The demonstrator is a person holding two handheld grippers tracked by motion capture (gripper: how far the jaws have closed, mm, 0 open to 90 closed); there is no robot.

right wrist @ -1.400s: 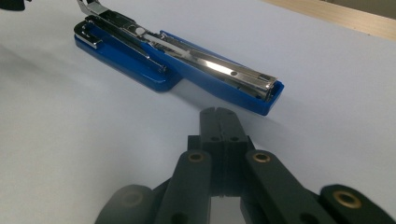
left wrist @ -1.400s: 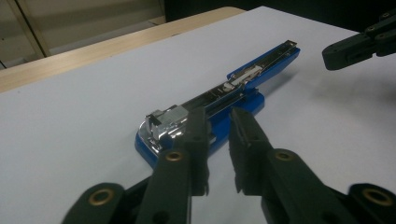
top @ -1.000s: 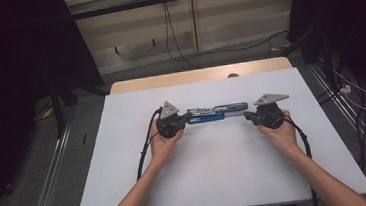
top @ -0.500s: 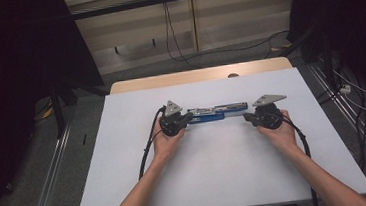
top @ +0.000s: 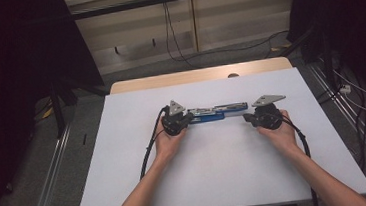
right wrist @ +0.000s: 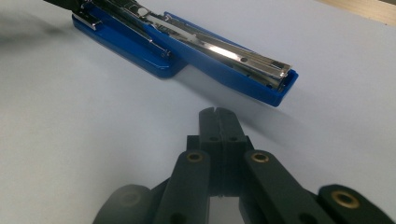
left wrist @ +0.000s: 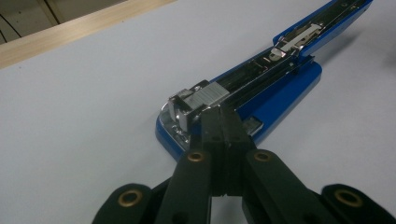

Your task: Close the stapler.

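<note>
A blue stapler (top: 218, 112) lies swung open flat on the white tabletop (top: 217, 170), its metal magazine facing up. My left gripper (top: 190, 118) is at the stapler's left end. In the left gripper view its jaws are pressed together with nothing between them, and the left gripper (left wrist: 222, 113) tips touch the stapler (left wrist: 280, 88) at the chrome front of its magazine. My right gripper (top: 247, 118) sits just right of the stapler's other end. The right gripper (right wrist: 216, 113) is shut and empty, a short gap away from the stapler (right wrist: 219, 58).
A wooden strip (top: 193, 76) runs along the table's far edge. Cables (top: 175, 38) lie on the floor beyond, and metal rails (top: 51, 169) flank the table. Each gripper's cable (top: 148, 153) trails back across the white top beside a forearm.
My left gripper has edged slightly to the right, up against the stapler's end. The right gripper and the stapler have stayed where they were.
</note>
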